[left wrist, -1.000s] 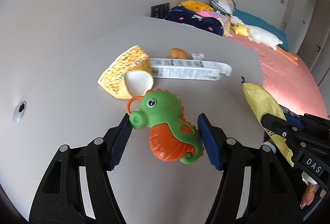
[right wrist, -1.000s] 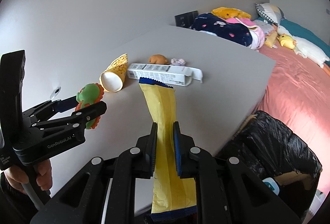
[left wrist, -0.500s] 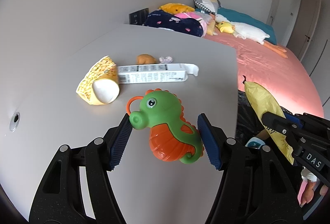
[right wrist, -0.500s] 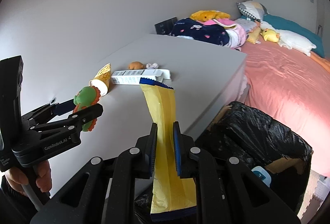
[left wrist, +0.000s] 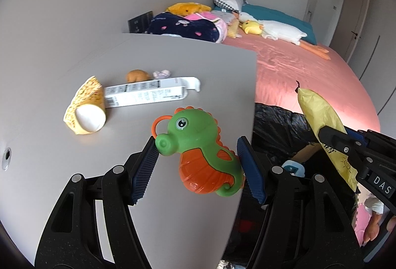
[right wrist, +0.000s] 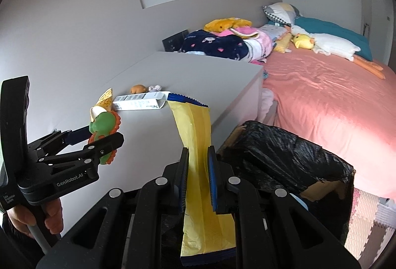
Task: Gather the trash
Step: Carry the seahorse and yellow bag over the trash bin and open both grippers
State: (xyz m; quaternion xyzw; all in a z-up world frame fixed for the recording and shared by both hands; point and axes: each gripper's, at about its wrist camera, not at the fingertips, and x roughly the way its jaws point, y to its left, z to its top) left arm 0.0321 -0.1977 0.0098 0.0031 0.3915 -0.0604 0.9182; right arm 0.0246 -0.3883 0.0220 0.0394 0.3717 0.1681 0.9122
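My left gripper (left wrist: 198, 160) is shut on a green and orange seahorse toy (left wrist: 200, 152), held above the grey table (left wrist: 173, 219) near its right edge. In the right wrist view the same seahorse toy (right wrist: 104, 127) shows at the left in the left gripper (right wrist: 99, 137). My right gripper (right wrist: 198, 177) is shut on a flat yellow wrapper (right wrist: 195, 135) with blue ends, held upright beside the table edge. A bin lined with a black bag (right wrist: 284, 157) stands just right of it. The yellow wrapper (left wrist: 321, 125) also shows in the left wrist view.
On the table (right wrist: 198, 70) lie a yellow paper cup (left wrist: 86, 108) on its side, a long white carton (left wrist: 148, 94), a small brown lump (left wrist: 137, 75) and a pale scrap (left wrist: 162, 74). A pink bed (right wrist: 334, 95) with plush toys fills the right. A hand (right wrist: 37, 217) grips the left handle.
Both grippers have moved away from the table's items toward its right edge, each keeping its load. The black-lined bin has come into view below the right gripper.
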